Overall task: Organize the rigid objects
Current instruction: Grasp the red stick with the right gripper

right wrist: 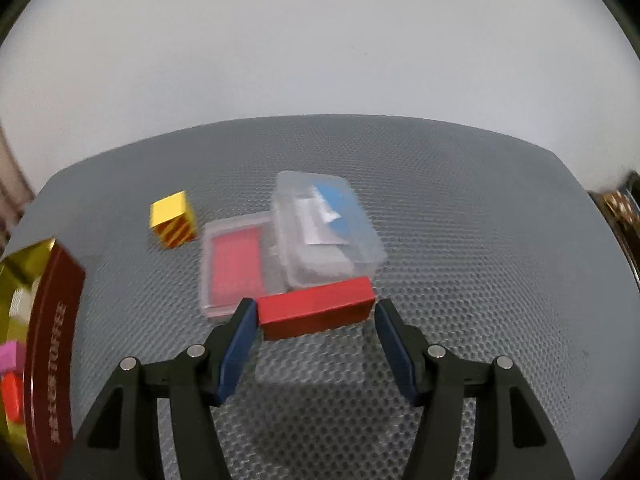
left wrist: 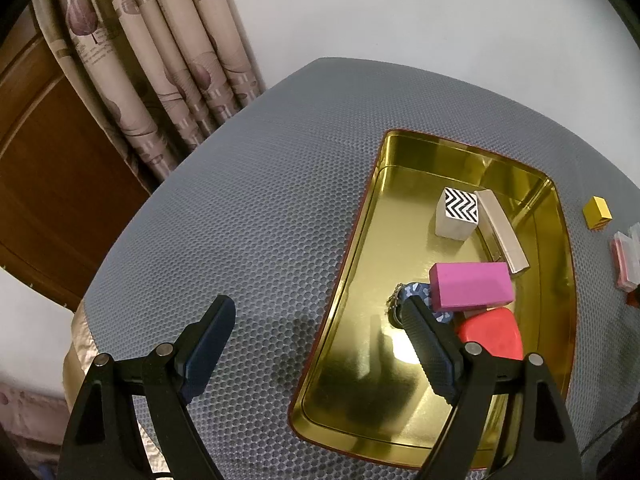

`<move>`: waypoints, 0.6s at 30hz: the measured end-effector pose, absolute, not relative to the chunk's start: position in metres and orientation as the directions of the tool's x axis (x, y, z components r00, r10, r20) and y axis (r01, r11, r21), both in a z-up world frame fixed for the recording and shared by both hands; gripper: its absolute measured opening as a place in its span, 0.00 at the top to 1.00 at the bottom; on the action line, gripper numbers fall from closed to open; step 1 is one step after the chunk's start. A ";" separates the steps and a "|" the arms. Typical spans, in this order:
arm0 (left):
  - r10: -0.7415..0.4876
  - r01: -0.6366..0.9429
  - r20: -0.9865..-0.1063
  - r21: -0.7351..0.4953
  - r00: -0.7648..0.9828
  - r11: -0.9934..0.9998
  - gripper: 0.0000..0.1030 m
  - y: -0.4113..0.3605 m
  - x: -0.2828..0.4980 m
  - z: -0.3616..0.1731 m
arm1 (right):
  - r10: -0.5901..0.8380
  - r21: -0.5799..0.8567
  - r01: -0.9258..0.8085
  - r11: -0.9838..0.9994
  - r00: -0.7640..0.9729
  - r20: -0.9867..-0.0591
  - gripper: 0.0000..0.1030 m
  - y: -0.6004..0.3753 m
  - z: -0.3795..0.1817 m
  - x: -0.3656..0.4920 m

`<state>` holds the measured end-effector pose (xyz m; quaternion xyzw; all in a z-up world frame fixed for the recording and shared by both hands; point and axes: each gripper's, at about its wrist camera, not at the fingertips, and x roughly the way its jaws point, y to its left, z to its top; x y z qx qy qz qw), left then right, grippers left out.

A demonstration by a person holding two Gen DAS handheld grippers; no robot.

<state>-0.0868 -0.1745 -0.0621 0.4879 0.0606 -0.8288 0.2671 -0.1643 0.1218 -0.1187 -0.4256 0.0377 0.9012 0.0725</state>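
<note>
Both wrist views look steeply down, close; share gold tin [left wrist: 560, 240], yellow cube [right wrist: 173, 219].

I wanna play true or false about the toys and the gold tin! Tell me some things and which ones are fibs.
1. The pink block lies inside the gold tin. True.
2. The yellow cube sits in the tin too. False: it is out on the grey mat, beside the clear cases.
3. The right claw is squeezed shut on the red block. False: its fingers stand wide, one at each end of the block, with a gap on the right side.
4. The left claw holds nothing. True.
5. The zigzag cube is on top of the pink block. False: it stands on the tin floor, apart from it.
</note>
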 end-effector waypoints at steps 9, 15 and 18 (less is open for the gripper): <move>-0.380 0.499 -0.842 0.158 -0.382 -0.852 0.20 -0.174 -0.086 -0.062 | 0.201 -0.077 -0.228 -0.971 -0.597 -0.777 0.40 0.186 -0.124 -0.147; -0.388 0.484 -0.837 0.175 -0.385 -0.857 0.20 -0.171 -0.086 -0.064 | 0.045 0.049 -0.135 -0.990 -0.617 -0.786 0.40 0.199 -0.132 -0.149; -0.392 0.479 -0.834 0.180 -0.389 -0.859 0.20 -0.168 -0.087 -0.064 | 0.033 0.058 -0.128 -0.990 -0.614 -0.789 0.40 0.197 -0.135 -0.156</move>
